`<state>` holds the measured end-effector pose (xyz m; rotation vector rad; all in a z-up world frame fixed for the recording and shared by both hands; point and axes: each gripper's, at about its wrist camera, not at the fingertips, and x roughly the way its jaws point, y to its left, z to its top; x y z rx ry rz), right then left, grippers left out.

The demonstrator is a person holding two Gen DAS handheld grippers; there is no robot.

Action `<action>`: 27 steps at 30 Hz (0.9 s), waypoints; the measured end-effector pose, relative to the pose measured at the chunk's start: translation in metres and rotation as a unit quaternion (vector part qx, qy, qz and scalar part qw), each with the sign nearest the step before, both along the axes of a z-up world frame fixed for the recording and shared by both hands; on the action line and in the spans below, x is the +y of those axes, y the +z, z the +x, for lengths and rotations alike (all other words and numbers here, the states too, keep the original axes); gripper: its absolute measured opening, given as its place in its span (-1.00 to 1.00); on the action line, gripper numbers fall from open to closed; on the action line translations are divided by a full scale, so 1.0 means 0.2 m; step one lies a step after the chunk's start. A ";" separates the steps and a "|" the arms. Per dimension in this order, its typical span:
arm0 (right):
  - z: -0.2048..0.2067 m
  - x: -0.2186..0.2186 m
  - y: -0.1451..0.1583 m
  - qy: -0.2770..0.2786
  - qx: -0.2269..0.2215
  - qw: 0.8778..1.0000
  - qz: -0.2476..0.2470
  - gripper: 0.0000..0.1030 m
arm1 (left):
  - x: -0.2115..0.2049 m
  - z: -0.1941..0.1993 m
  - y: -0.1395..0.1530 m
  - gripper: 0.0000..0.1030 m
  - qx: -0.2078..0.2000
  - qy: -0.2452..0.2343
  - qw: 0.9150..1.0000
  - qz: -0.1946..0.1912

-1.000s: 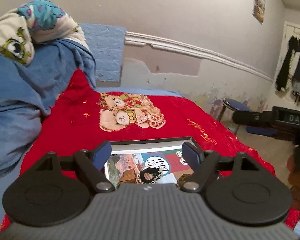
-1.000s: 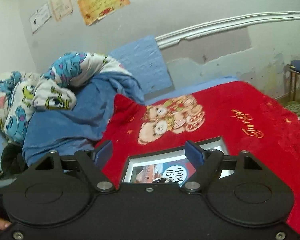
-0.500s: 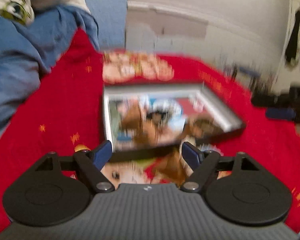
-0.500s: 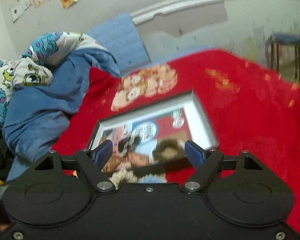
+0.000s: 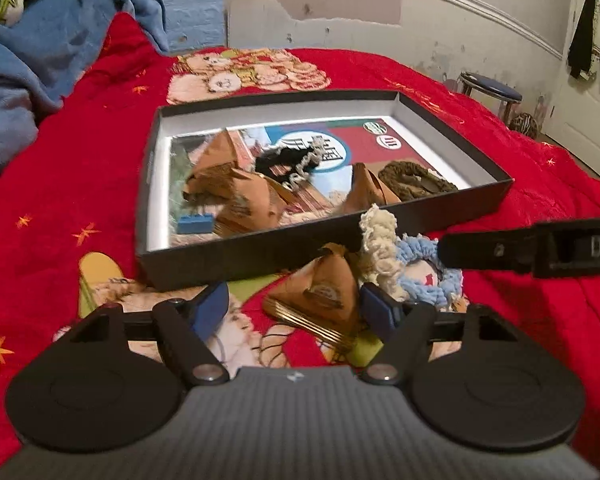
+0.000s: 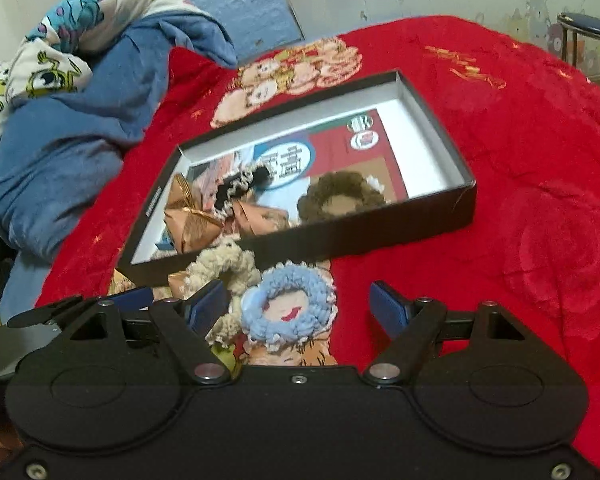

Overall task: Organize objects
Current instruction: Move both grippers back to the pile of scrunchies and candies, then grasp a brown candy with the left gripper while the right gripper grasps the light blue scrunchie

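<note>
Scrunchies and brown paper packets half sorted into the black box [image 5: 260,256] on the red bed cover [image 5: 60,184].

Inside lie a black scrunchie [image 5: 288,160], a brown one [image 6: 340,196], some packets and a blue block [image 5: 195,224]; left outside, against its near wall, are one packet [image 5: 320,292], a cream scrunchie [image 5: 380,248] and a light blue one [image 6: 290,308]; my left tongs [image 5: 294,306] are closing around that packet without pressing it; my right tongs [image 6: 298,306] stand spread over the blue scrunchie; the box's near corners are hidden, so perhaps more lies there.
</note>
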<state>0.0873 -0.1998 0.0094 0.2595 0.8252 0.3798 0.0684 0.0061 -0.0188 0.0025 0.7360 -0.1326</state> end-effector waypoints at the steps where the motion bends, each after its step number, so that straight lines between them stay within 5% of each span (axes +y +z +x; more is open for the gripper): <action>1: 0.01 0.01 -0.01 0.001 0.003 1.000 -0.001 0.53 | 0.00 0.01 -0.01 0.42 0.002 0.005 1.000 -0.002; 5: 0.00 0.02 -0.01 0.007 0.002 1.000 -0.006 0.53 | -0.01 0.04 -0.05 0.03 0.022 0.017 1.000 0.010; 20: 0.04 0.09 -0.08 0.024 0.007 1.000 -0.007 0.48 | 0.11 -0.02 0.01 0.00 0.031 0.104 0.992 0.059; 27: 0.08 0.15 -0.11 0.024 0.014 0.999 -0.027 0.38 | 0.10 -0.02 0.04 -0.01 0.030 0.094 0.994 0.041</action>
